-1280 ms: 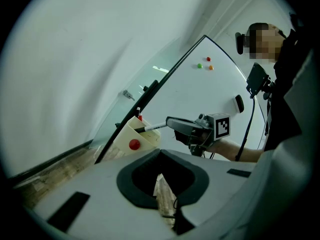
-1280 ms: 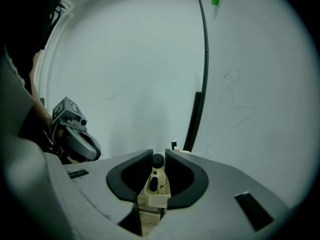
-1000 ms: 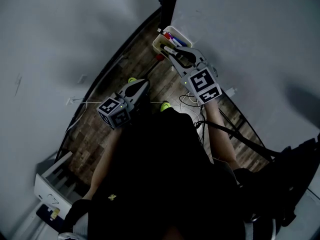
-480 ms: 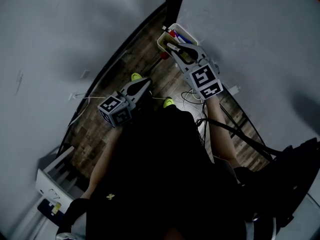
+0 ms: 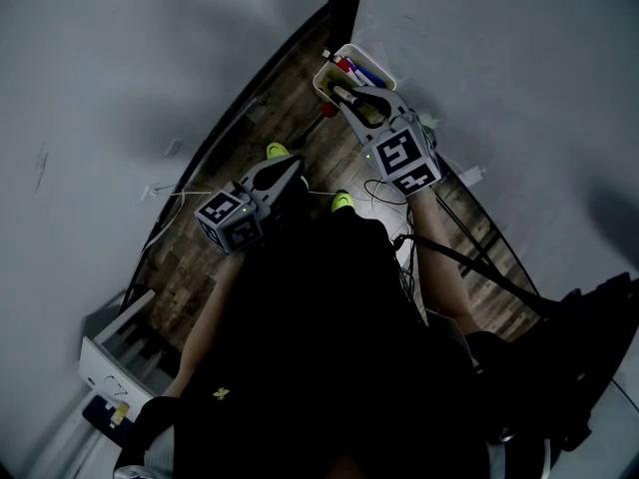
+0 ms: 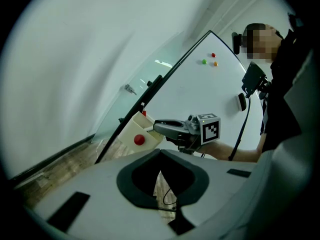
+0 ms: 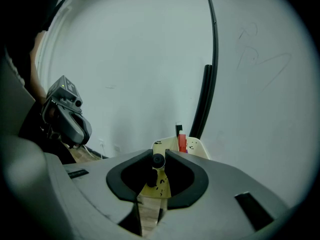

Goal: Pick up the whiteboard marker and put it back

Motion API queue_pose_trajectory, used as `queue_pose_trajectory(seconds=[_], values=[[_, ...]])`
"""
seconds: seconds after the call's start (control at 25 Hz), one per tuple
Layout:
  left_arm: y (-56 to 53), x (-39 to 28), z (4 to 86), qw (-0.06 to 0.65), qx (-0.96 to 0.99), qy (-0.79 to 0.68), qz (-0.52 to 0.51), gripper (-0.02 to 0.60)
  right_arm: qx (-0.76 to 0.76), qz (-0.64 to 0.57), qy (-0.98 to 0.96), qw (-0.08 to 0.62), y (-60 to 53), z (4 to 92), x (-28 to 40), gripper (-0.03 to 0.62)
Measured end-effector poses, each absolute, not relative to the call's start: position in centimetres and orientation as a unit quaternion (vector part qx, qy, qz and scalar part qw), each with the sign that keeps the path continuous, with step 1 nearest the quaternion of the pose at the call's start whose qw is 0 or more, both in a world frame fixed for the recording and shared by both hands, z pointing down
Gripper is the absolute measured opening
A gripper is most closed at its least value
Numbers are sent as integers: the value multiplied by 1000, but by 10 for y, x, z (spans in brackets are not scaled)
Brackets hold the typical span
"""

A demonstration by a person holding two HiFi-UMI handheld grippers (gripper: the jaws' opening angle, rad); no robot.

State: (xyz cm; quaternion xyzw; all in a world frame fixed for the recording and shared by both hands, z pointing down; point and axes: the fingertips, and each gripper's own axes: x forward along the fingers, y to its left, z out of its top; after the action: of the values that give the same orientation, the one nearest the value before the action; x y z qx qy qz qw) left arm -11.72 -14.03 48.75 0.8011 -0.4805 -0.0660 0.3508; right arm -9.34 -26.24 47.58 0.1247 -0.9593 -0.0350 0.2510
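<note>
The right gripper (image 5: 342, 95) jaws pinch a black whiteboard marker (image 7: 158, 160) over the cream marker tray (image 7: 195, 146), while the left gripper (image 6: 160, 153) jaws are pressed together.

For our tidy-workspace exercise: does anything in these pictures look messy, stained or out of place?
Only one small thing: dark specks, like ink stains, dot the cream inner wall of the marker holder. Nothing looks spilled or broken.

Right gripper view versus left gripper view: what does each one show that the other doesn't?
Right gripper view only: the black marker clamped in the right gripper, a red marker standing in the cream tray. Left gripper view only: coloured magnets on the whiteboard, a red disc on the tray's side. Both: the tray and the whiteboard.
</note>
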Motion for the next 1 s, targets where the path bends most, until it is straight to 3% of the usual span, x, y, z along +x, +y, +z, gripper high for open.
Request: queue_pose_trajectory(seconds=[1.0], values=[[-141,-111,486,353,803,-475,-66,18,121,-36,-957,263,-258,478,-90,110]])
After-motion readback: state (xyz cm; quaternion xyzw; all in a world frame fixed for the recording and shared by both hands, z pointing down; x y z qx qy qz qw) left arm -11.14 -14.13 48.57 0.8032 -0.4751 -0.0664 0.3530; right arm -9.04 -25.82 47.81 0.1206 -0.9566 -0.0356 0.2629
